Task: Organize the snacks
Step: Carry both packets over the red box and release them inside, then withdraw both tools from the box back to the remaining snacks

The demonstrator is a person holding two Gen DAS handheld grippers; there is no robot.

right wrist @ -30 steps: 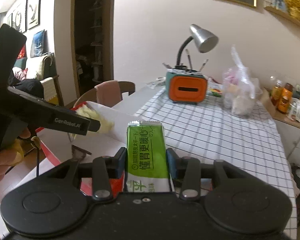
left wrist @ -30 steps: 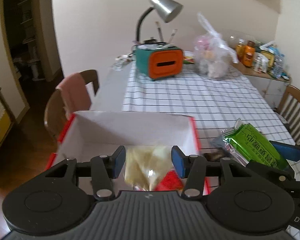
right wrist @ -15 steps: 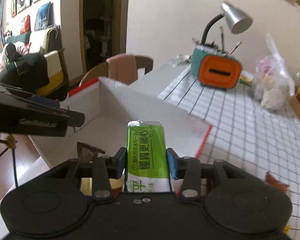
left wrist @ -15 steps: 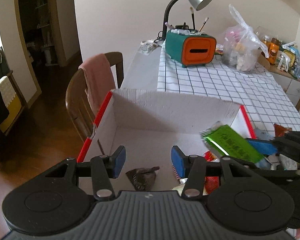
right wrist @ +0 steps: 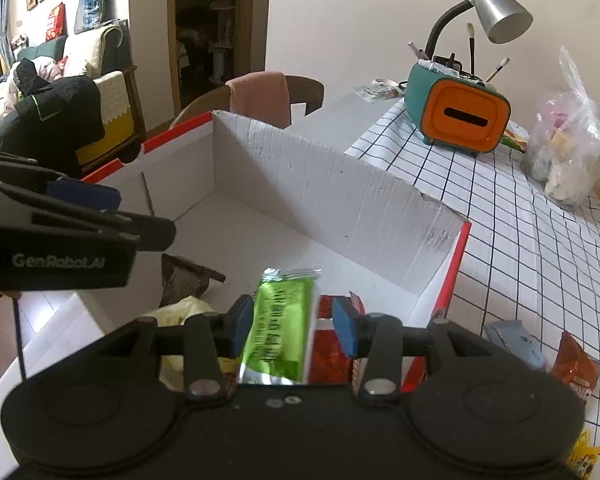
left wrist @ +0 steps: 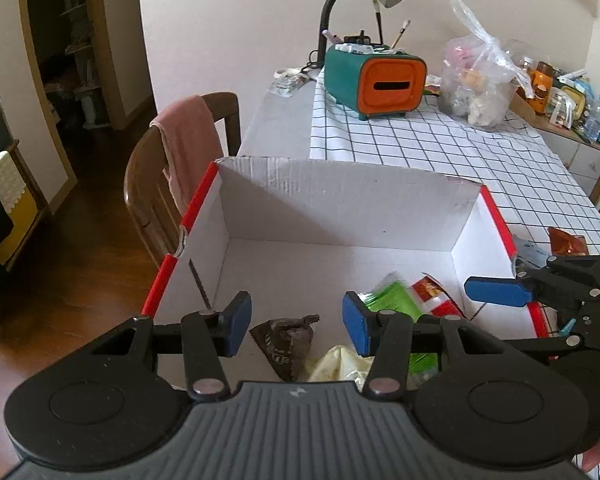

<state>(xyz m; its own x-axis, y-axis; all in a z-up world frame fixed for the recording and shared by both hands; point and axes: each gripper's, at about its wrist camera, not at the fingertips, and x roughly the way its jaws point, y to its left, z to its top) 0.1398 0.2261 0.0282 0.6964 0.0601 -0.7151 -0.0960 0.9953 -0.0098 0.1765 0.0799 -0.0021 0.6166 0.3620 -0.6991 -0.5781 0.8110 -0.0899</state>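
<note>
White box [right wrist: 332,200] on checked table [right wrist: 520,248]: drop-off step. Right gripper [right wrist: 292,322] jaws just opening, green snack packet [right wrist: 278,328] loose between, slipping into near right corner. Left gripper [left wrist: 296,324] half-wide, empty. Next: fetch brown packet [right wrist: 576,364], right of box.

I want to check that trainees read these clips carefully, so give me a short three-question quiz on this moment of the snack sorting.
1. True or false: the left hand-held gripper grips the crumpled brown snack pouch.
2. What is between the right hand-held gripper fingers? A: green foil snack packet. B: yellow bag. C: red packet.
3. Where does the orange-brown foil snack packet lie?

Key
1. False: it is open and empty.
2. A. The jaws have just been opening, and the packet sits loose between them.
3. On the checked tablecloth, outside the white corrugated cardboard box.
</note>
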